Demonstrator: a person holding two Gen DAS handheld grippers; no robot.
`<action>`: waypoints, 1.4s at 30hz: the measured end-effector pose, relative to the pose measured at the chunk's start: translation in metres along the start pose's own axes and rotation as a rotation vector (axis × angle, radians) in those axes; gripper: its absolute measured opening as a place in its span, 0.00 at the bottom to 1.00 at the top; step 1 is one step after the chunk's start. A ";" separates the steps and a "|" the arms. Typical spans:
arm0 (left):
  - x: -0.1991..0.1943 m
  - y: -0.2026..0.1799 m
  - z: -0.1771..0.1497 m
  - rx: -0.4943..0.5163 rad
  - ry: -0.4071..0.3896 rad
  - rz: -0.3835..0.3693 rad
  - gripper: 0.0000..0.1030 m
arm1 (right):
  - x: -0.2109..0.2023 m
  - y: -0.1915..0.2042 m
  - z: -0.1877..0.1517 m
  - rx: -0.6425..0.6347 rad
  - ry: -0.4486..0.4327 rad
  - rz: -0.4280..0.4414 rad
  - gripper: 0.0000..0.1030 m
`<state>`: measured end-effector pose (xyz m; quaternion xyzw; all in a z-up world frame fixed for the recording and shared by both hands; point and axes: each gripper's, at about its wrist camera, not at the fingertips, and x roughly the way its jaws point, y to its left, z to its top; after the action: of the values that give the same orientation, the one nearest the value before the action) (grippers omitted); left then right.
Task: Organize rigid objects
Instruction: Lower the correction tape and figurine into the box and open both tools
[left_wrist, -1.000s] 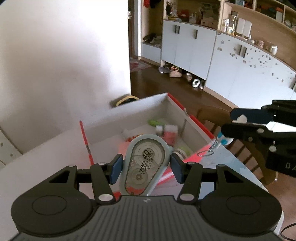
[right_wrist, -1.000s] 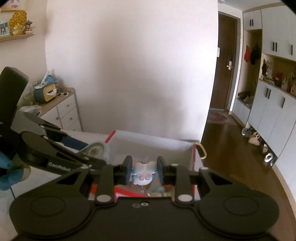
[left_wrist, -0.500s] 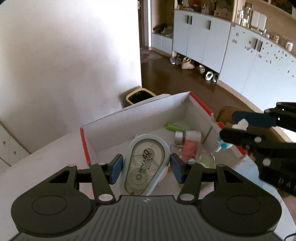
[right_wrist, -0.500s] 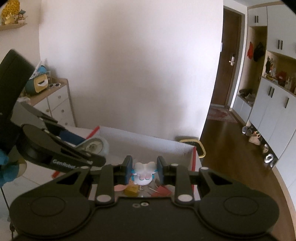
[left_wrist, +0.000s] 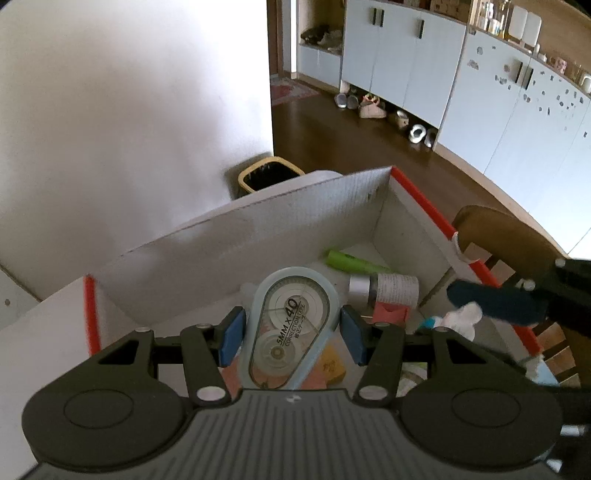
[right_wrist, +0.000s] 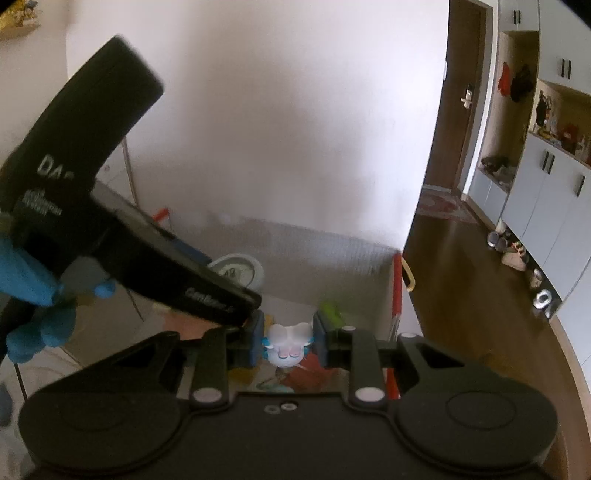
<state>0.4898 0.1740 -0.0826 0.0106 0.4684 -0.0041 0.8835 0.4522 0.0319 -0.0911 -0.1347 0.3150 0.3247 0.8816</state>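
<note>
Left tool (left_wrist: 291, 334): blue pads clamped on a pale-blue correction tape dispenser (left_wrist: 291, 328), held over the open cardboard box (left_wrist: 229, 251). Legible on its window: "5MM X 40", "CORRECTION TAPE"; a smaller line beneath is too fine to read. The dispenser's lower end is cut off behind the tool body.

Right tool (right_wrist: 289, 341): pads closed on a small white figurine (right_wrist: 288, 341) with pink and blue details, also over the box; its shape is blurred in the right wrist view. In the left wrist view only one dark-blue finger of this tool shows, with part of the white figurine below it.

Box: white inside, red edges, standing on the table (left_wrist: 33, 350). Contents partly hidden by the tools:
- green tube (left_wrist: 354, 262), far corner;
- silver-capped cylinder (left_wrist: 384, 288) with a printed label, text unreadable;
- red block (left_wrist: 389, 314) just beside it;
- yellow piece (left_wrist: 332, 365) with illegible marks;
- pink items under the dispenser, unidentifiable.

Left tool's housing as seen from the right wrist: "DA…" cut off, small print blurred, side lettering starting "Gen…". A blue-gloved hand (right_wrist: 29, 291) grips it, cropped at the frame edge.

Beyond: yellow-rimmed bin (left_wrist: 269, 177), mostly hidden by the box wall.
</note>
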 end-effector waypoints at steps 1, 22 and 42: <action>0.005 -0.001 0.001 0.001 0.005 0.000 0.53 | 0.003 0.000 -0.002 0.000 0.007 -0.001 0.27; 0.047 -0.001 -0.005 -0.018 0.101 -0.029 0.54 | 0.021 0.002 -0.022 0.008 0.102 -0.020 0.31; -0.009 0.002 -0.031 -0.051 0.027 -0.031 0.65 | -0.010 0.003 -0.023 0.073 0.107 -0.015 0.63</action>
<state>0.4591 0.1764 -0.0931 -0.0192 0.4805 -0.0054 0.8768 0.4338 0.0192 -0.1021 -0.1220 0.3724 0.2984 0.8703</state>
